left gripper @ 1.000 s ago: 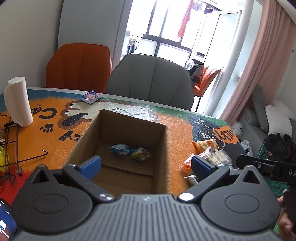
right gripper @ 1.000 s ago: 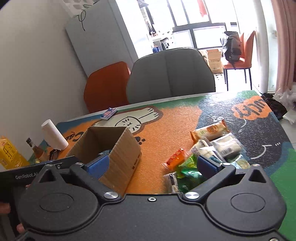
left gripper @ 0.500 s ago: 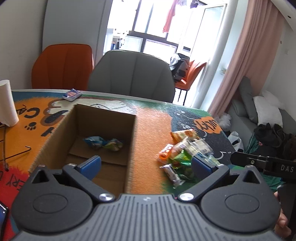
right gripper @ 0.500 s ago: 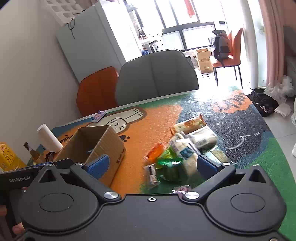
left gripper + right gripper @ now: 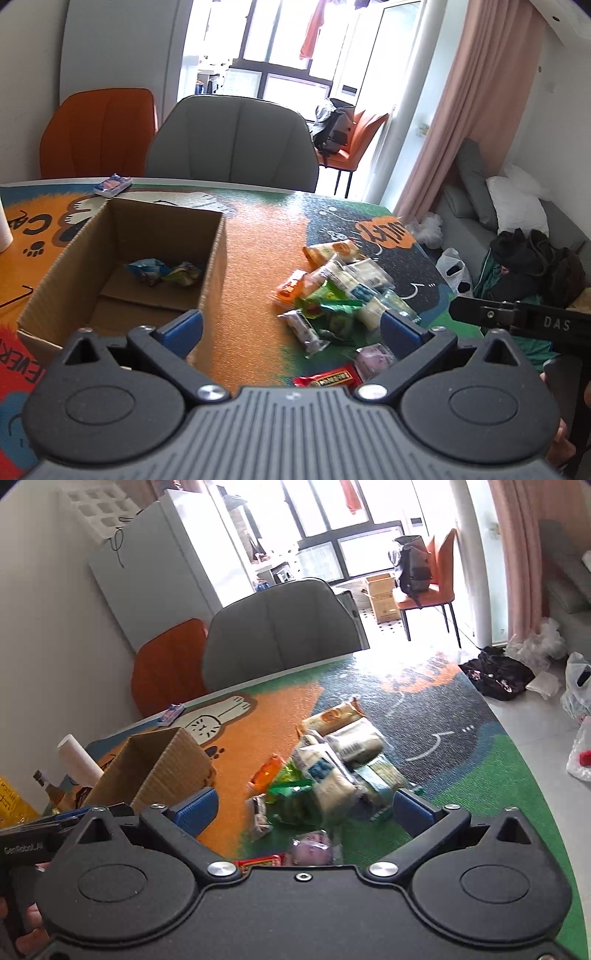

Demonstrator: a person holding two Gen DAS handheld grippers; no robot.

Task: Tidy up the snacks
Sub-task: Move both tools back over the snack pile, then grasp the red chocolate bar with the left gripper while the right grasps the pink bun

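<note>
Both views swung rightward; box holds seemingly two wrappers.

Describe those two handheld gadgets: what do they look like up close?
Each is a black plastic gripper. The left gripper has a ribbed grey-black body, two round discs, silver pivot screws and blue finger pads. The right gripper looks alike but has a smooth body. Their side handles carry white lettering: "DAS" on one, "GenRobot.AI" on the other.
</note>
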